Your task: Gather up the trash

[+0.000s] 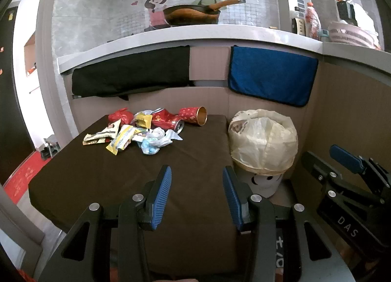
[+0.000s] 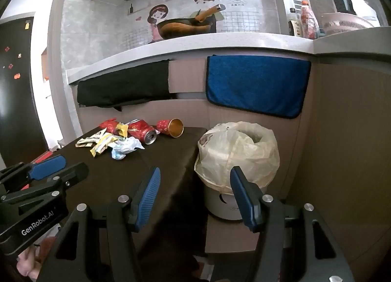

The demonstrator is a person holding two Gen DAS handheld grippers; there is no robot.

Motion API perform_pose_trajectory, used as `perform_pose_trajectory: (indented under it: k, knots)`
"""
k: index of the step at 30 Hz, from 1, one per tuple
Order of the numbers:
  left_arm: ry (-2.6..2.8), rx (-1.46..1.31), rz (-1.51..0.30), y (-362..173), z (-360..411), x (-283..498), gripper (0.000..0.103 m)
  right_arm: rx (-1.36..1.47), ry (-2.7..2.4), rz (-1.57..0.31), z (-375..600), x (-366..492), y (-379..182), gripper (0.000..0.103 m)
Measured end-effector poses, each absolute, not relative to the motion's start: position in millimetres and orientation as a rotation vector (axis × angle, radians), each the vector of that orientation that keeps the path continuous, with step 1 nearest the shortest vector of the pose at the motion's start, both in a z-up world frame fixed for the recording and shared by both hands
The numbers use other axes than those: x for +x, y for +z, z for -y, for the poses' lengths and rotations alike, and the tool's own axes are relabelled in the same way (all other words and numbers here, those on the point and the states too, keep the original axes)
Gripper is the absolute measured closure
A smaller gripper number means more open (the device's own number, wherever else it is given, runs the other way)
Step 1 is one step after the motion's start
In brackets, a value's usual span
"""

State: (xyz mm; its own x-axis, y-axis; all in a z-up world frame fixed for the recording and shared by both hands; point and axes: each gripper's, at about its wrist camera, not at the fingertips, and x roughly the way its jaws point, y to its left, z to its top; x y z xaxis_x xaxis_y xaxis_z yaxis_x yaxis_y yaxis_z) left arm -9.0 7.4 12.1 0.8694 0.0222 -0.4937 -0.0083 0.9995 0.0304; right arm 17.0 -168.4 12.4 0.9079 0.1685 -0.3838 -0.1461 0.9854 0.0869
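Left wrist view shows the left hand-held gripper (image 1: 196,196) low over the near part of the desk (image 1: 195,159), which has a dark brown cloth on it. Its two blue fingers are spread apart and hold nothing.

On the far left part of the desk lies a pile of trash (image 1: 144,130). At the left of the pile is a red crumpled wrapper (image 1: 121,115). Near it are yellow and white snack wrappers (image 1: 107,135). Next come some white and pale blue crumpled bits (image 1: 156,141). Behind them lies a squashed red can (image 1: 167,120) on its side. Just right of the can lies a red paper cup (image 1: 193,115), tipped over, with its gold inside facing the right.

To the right of the desk stands a white bin (image 1: 264,157) with a smiley face on it. A thin pale bag (image 1: 264,135) lines it and folds over its rim. The bin is well apart from the pile.

Far right in this view is the right hand-held gripper (image 1: 342,162). In the right wrist view, the right hand-held gripper (image 2: 195,194) has its blue fingers spread wide too, with nothing between them. It is near the bin (image 2: 227,206) and the desk edge.

On the wall behind hang a black cloth (image 1: 129,74) on the left and a blue towel (image 1: 271,74) on the right.
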Motion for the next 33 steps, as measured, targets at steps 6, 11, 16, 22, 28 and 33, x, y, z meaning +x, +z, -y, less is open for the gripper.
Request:
perform_pose_trajectory:
  k: [6,11,16,22,28,33]
  knots:
    - [0.019,0.026,-0.515,10.1,-7.8,-9.1,0.058,0.054,0.161,-0.401,165.9,17.5,12.3,0.046]
    - [0.019,0.026,-0.515,9.6,-7.9,-9.2,0.058,0.055,0.16,-0.399,166.8,17.2,12.1,0.046]
    - [0.019,0.026,-0.514,9.1,-8.2,-8.9,0.058,0.053,0.162,-0.399,167.5,17.1,11.3,0.046]
    - [0.019,0.026,-0.513,8.4,-7.6,-9.3,0.058,0.052,0.161,-0.396,163.7,15.9,12.2,0.046]
    - [0.019,0.027,-0.513,8.1,-7.6,-9.3,0.058,0.051,0.162,-0.395,165.4,15.6,11.8,0.046]
    - [0.019,0.025,-0.512,7.7,-8.1,-10.0,0.058,0.051,0.163,-0.393,168.7,12.9,12.3,0.046]
